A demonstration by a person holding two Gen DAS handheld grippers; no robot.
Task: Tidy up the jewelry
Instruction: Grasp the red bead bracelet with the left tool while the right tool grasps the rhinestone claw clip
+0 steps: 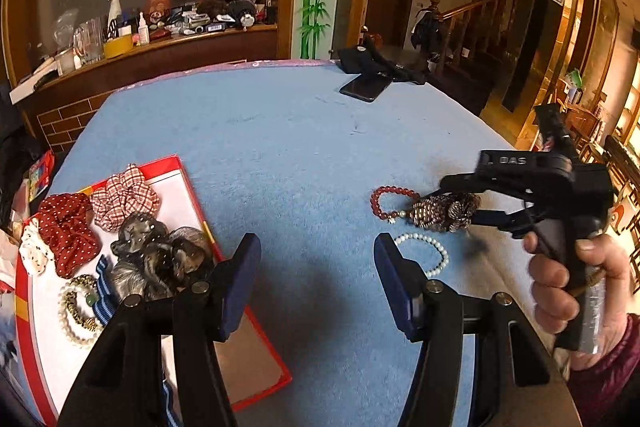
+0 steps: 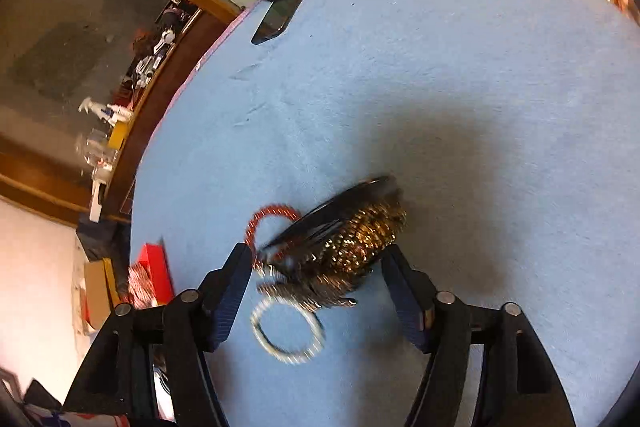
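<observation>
On the blue cloth [image 1: 280, 131] lie a red bead bracelet [image 1: 394, 203], a heap of gold and brown beaded jewelry [image 1: 444, 213] and a white pearl bracelet [image 1: 428, 253]. My right gripper [image 1: 468, 203], held by a hand [image 1: 560, 287], stands open with its fingers on either side of the heap. In the right wrist view that heap [image 2: 360, 239] lies between the pads of the right gripper [image 2: 318, 267], blurred, with dark rings on top; the red bracelet [image 2: 272, 223] and pearl bracelet [image 2: 286, 331] lie beside it. My left gripper [image 1: 318, 267] is open and empty over bare cloth.
A red-rimmed box [image 1: 192, 187] at the left holds several scrunchies [image 1: 124, 195] and bracelets [image 1: 78, 307]. A phone [image 1: 364, 89] and a black bag [image 1: 376, 63] lie at the table's far edge. A cluttered wooden counter [image 1: 160, 43] stands beyond.
</observation>
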